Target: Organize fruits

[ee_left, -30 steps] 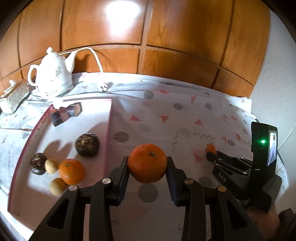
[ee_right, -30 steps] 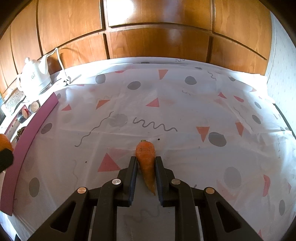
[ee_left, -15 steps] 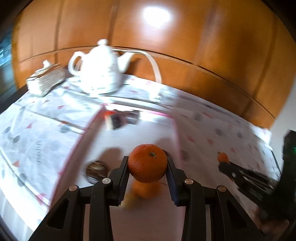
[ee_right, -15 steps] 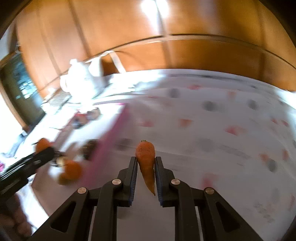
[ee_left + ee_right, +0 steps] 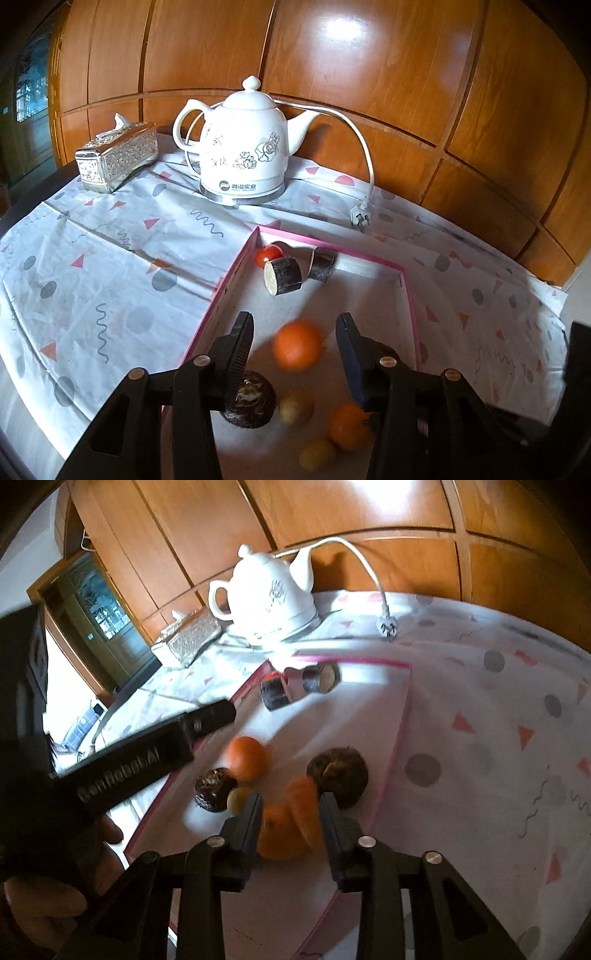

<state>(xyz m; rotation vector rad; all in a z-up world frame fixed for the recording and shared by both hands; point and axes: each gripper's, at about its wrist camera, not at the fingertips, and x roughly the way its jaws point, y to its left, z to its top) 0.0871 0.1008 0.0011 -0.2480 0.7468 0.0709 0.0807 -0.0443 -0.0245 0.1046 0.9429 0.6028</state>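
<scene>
Tongs, left point(image 5: 295, 332) and right point(image 5: 290, 805), agape over pink tray point(image 5: 410, 295).

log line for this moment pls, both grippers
left gripper: open, orange blurred between its fingers, over pink-rimmed tray | right gripper: open, carrot blurred between its fingers | step: dropping into tray

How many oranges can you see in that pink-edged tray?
2. One orange, blurred, lies mid-tray between the left gripper's open fingers; the other orange sits nearer, partly behind the right finger. More may be hidden below.
</scene>
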